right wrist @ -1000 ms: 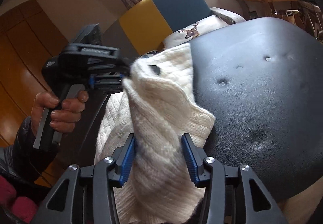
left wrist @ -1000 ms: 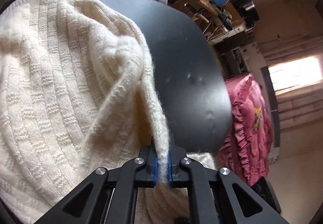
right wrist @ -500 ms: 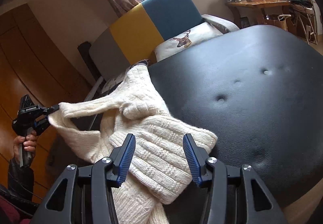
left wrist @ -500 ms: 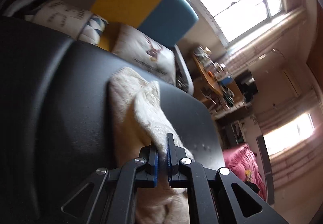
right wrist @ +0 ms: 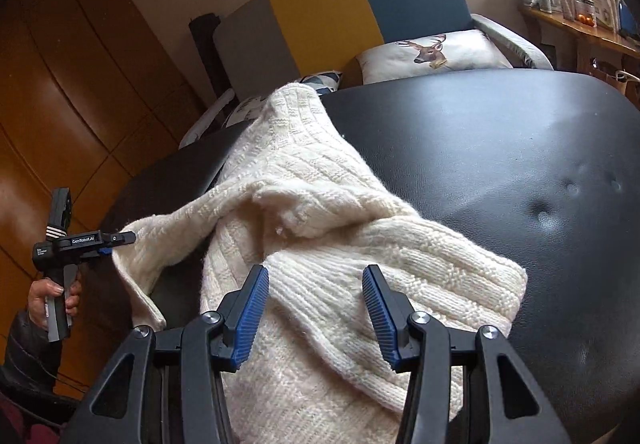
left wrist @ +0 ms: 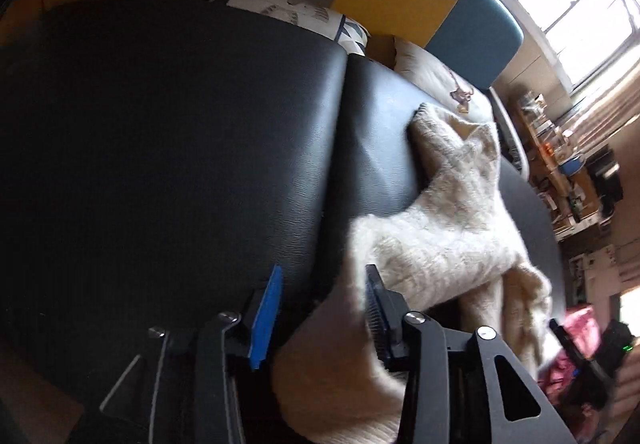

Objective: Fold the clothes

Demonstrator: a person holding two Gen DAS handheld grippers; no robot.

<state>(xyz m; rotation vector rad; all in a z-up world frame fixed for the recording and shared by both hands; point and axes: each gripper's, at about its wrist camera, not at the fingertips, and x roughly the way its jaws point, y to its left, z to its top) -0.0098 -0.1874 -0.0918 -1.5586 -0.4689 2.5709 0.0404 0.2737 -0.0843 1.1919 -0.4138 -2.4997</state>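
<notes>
Cream sweater (right wrist: 320,244) lies beneath both grippers, left (left wrist: 320,308) and right (right wrist: 316,304), fingers spread, gripping nothing.

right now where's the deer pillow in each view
Left wrist: the deer pillow sits upper right of centre, blurred, beyond the black leather surface and below the yellow and blue chair back.
Right wrist: the deer pillow lies upper right, just past the leather's far edge.
Shared landmark: the yellow and blue chair back, directly behind the pillow.

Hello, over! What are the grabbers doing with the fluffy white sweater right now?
Left gripper open, sleeve loose between fingers. Right gripper open over sweater. Sweater rumpled on black cushion. Nothing blocking.
</notes>
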